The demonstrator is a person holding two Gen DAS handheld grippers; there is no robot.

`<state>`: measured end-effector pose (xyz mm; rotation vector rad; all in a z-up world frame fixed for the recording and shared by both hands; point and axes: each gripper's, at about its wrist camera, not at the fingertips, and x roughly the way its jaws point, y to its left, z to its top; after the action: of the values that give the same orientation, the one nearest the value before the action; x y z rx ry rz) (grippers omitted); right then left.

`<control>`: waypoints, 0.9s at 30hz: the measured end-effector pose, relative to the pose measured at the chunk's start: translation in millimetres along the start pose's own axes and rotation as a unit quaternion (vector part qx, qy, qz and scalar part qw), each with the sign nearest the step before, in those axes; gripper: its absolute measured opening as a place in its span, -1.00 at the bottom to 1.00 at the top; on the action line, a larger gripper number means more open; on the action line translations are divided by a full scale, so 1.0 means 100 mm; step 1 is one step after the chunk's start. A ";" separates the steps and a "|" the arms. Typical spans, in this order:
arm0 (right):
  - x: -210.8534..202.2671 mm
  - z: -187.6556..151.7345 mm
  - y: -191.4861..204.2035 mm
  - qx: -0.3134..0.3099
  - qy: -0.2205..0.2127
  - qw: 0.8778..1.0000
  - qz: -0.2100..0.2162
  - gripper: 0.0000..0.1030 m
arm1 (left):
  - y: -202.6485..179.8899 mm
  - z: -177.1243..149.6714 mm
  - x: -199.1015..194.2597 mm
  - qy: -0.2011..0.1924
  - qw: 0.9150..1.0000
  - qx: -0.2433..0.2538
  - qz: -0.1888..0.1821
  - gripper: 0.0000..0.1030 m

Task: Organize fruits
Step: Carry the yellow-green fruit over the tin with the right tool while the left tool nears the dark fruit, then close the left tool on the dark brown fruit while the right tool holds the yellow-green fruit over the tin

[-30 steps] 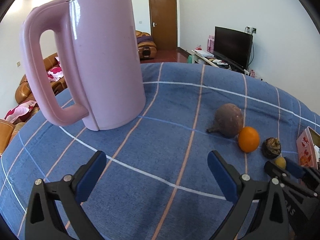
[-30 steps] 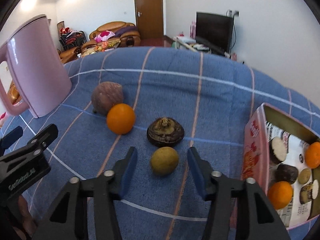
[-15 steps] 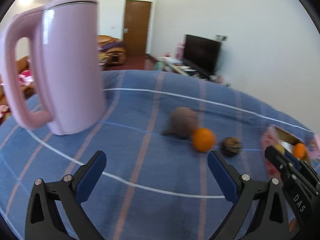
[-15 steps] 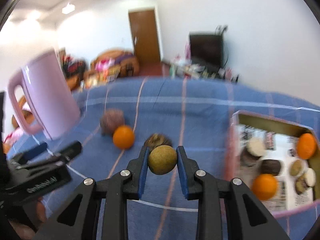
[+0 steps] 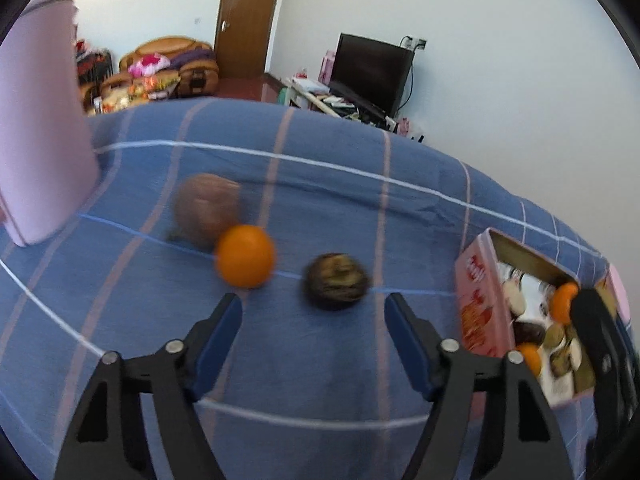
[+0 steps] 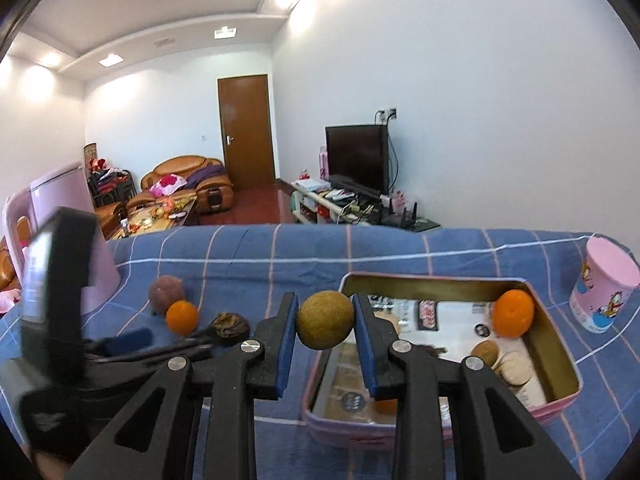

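Your right gripper (image 6: 325,326) pinches a yellow-green fruit (image 6: 325,320) between its blue pads, lifted off the blue cloth (image 6: 248,256) and hanging just beside the left wall of the pink tin (image 6: 560,354), near its front corner. Inside the tin lie an orange (image 6: 513,313) against the far wall and several brown and pale pieces. Left of the tin, on the cloth, wait a dark fruit (image 5: 335,286), a second orange (image 5: 245,255) and a brown fruit (image 5: 206,210) touching that orange; farther left stands the pink kettle (image 5: 40,128), and right of the tin a pink cup (image 6: 606,288).

The fruit is round and held only at its sides, so a tilt or a loosening of your grip short of the tin would likely drop it onto the cloth, where it could roll. It also looks to hang close above the tin's near wall; carried low, it could knock the tin askew.

Your right gripper points slightly downward toward the tin. Your left gripper (image 5: 314,322) angles more steeply at the cloth, just short of the dark fruit, its jaws closing with nothing between them; pressed on from here, a finger could nudge that fruit or the orange beside it away.
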<state>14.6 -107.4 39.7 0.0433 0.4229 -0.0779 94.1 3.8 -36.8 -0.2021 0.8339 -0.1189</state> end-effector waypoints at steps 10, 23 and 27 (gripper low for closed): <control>0.05 0.07 -0.25 0.037 0.010 0.999 -0.001 -0.42 | -0.36 0.20 0.46 0.027 0.997 -0.016 0.078 0.36; 0.12 0.06 -0.28 0.046 0.021 0.999 0.009 -0.42 | -0.41 0.22 0.45 0.034 0.995 0.030 0.086 0.32; 0.14 0.05 -0.29 0.049 0.025 0.998 0.009 -0.42 | -0.26 0.22 0.40 0.033 0.997 0.034 0.061 0.15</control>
<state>27.3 -137.2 37.8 0.1453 0.4682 -0.0794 137.0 -26.2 -45.5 -0.0840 0.9044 -0.0402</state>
